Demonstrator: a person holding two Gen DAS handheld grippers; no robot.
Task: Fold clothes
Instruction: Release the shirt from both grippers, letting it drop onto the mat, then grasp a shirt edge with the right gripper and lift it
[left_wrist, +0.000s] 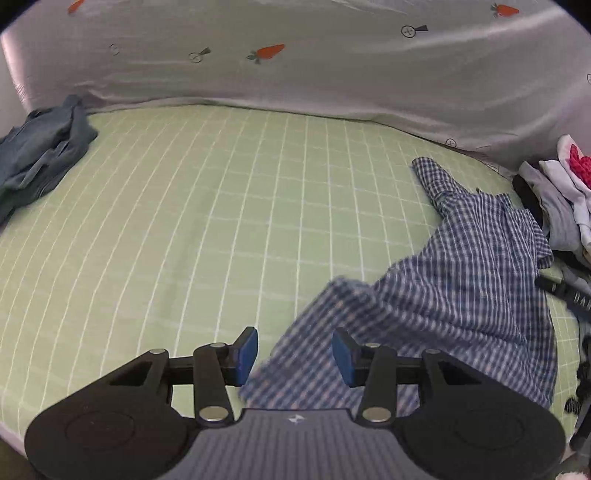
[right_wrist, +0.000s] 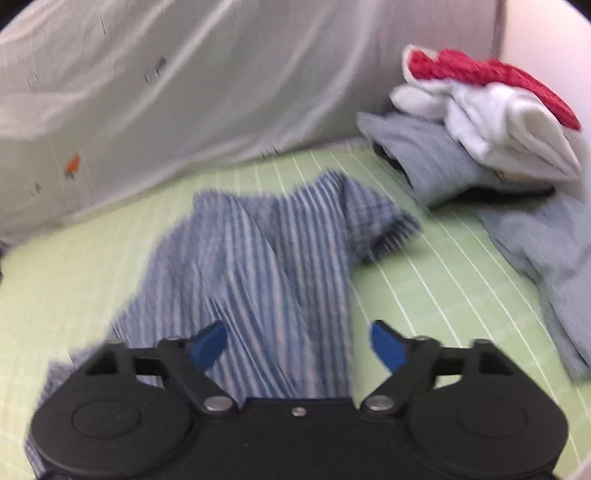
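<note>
Green white-gridded bedsheet (left_wrist: 221, 206) carries a rumpled blue-and-white checked cotton shirt (left_wrist: 461, 280), unfolded.
Left gripper (left_wrist: 294, 356) and right gripper (right_wrist: 298, 345) hover spread wide, empty, shirt just ahead, likely reaching for its hem.

Left tool (left_wrist: 294, 356): black two-finger unit with blue pads (left_wrist: 246, 356), jaws standing apart with a moderate gap, nothing between them, aimed forward and slightly down.

Right tool (right_wrist: 299, 349): same build, blue pads (right_wrist: 388, 349) angled outward, jaws spread wider than the left's, nothing pinched between them; its view is blurred.
</note>
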